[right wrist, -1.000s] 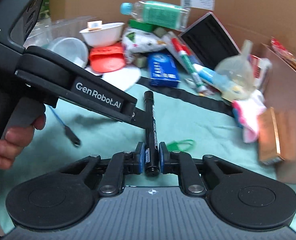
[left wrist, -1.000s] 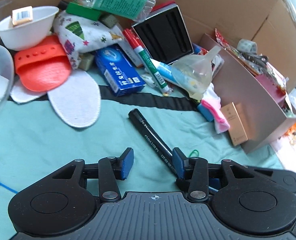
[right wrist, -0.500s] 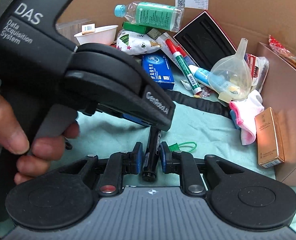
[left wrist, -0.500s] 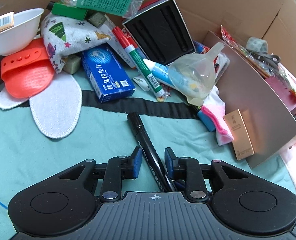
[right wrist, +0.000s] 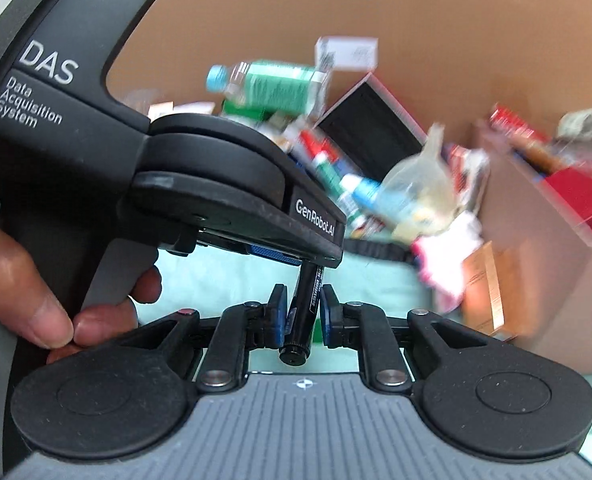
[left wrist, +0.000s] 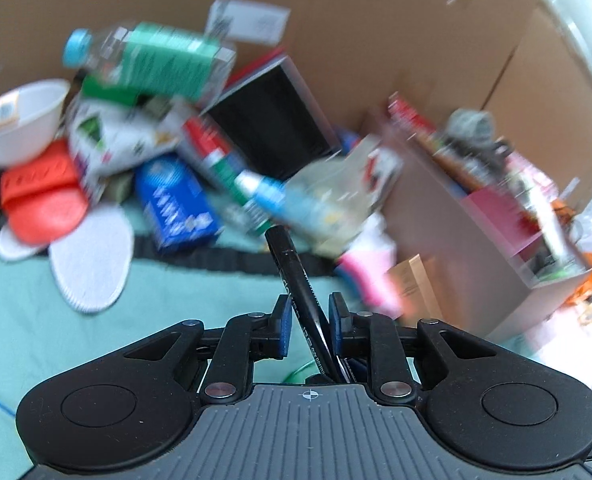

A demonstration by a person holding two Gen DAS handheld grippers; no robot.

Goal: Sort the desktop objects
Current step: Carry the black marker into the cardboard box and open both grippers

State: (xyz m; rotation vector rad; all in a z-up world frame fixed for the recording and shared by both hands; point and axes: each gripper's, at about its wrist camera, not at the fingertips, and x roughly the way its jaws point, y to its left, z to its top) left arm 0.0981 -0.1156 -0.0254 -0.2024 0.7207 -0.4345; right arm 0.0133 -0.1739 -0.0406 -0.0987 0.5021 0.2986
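A black marker (left wrist: 292, 272) runs from under my left gripper (left wrist: 310, 326) out towards the clutter. The blue pads are closing on it, and the barrel lies slanted between them, touching both. In the right wrist view the same marker (right wrist: 306, 300) points its butt end at the camera, with my right gripper (right wrist: 303, 316) shut on that end. Its far part disappears under the left tool's black housing (right wrist: 216, 184), which a hand (right wrist: 36, 300) holds. The marker hangs above the teal cloth (left wrist: 36, 320). Both views are motion-blurred.
Clutter lies behind against a cardboard wall (left wrist: 376, 20): a green-labelled bottle (left wrist: 164, 60), white bowl (left wrist: 20, 124), orange slipper (left wrist: 40, 196), blue box (left wrist: 176, 208), clear funnel (left wrist: 336, 188), black tray (left wrist: 272, 120). A brown organiser box (left wrist: 436, 216) and a small tan carton (left wrist: 416, 284) stand at the right.
The left jaws, wide apart beside the marker a second ago, have closed around it. Both grippers and the marker have risen off the cloth, and the views now blur.
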